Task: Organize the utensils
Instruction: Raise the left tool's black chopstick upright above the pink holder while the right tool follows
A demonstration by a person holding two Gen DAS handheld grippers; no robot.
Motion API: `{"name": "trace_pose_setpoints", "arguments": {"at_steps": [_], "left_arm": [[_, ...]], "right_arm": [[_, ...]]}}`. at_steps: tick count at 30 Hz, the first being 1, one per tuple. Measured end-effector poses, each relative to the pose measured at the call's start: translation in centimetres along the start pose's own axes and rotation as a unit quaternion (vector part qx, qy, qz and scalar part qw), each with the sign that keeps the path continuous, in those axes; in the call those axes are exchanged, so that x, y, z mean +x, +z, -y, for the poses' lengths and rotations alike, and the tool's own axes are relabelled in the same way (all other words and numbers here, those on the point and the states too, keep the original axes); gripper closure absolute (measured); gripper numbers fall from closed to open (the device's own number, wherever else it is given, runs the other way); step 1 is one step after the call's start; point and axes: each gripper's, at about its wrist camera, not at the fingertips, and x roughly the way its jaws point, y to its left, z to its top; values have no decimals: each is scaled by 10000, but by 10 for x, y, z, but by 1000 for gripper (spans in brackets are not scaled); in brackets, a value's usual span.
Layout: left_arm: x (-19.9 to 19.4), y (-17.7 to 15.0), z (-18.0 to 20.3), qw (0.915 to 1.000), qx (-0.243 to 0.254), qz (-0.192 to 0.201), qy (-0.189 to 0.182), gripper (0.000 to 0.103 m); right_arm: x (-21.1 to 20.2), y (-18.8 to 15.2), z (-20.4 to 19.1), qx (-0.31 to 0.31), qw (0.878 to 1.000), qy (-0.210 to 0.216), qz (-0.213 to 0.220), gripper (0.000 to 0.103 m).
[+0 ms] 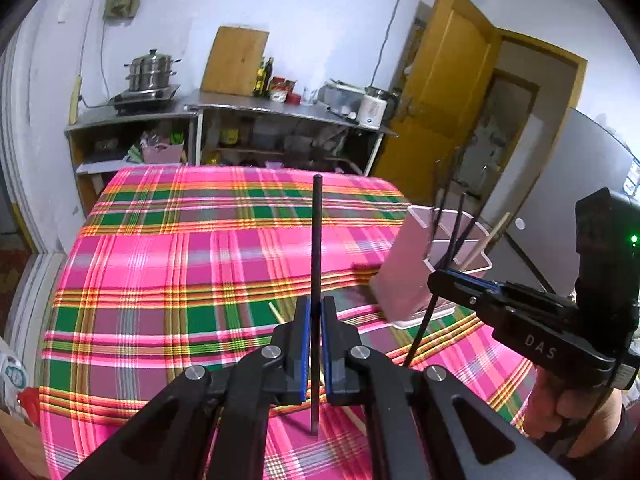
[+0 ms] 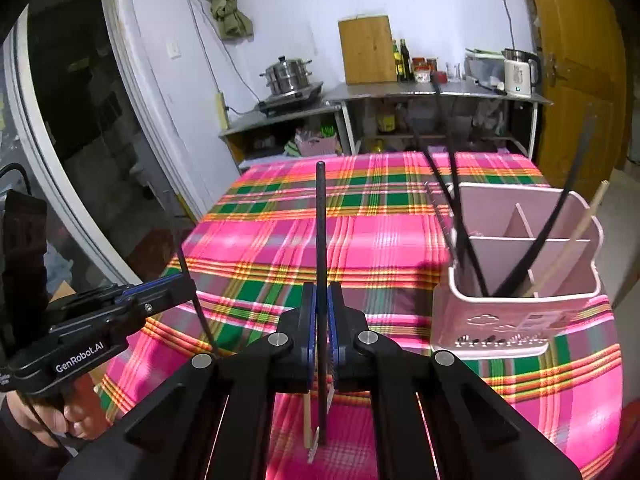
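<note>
My left gripper (image 1: 315, 312) is shut on a black chopstick (image 1: 316, 240) that stands upright with its lower tip near the plaid tablecloth (image 1: 180, 248). My right gripper (image 2: 319, 300) is shut on another black chopstick (image 2: 321, 232), also upright. A pink utensil holder (image 2: 516, 308) with dividers stands to the right; it holds several black chopsticks (image 2: 460, 208) and a wooden one (image 2: 576, 236). In the left wrist view the holder (image 1: 404, 272) is at right, just behind the right gripper (image 1: 444, 280). In the right wrist view the left gripper (image 2: 176, 292) is at left.
A wooden chopstick (image 1: 276, 312) lies on the cloth under the left gripper; another wooden one (image 2: 307, 420) lies under the right gripper. Metal shelves with a steamer pot (image 2: 288, 76), cutting board (image 2: 368, 50) and kettle (image 2: 518, 74) stand behind the table. A yellow door (image 1: 440, 92) is at right.
</note>
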Motion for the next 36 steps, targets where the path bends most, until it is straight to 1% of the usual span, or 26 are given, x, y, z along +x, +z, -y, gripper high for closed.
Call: {"name": "trace_pose_setpoints", "arguments": {"at_steps": [9,16,22,30,36], "left_arm": [[-15,12,23,9996,196,117,-193,98],[-15,13,42,9988,329,33,-365,98],[-10,16,65,9970,470,-52,-615,98],[-3,40,100,9932,701,-4,-930,98],[-3,73,119,9915,717,195,-1065,98]], "right_arm": [[-36,3,7,94,9995,-32,303,98],[-60,1,21,188,9987,-134,459,98],[-78,1,36,306,9975,-313,559,98],[-102,10,61,453,9943,-548,798,98],[-119,32,71,447,9907,-696,1081,98]]}}
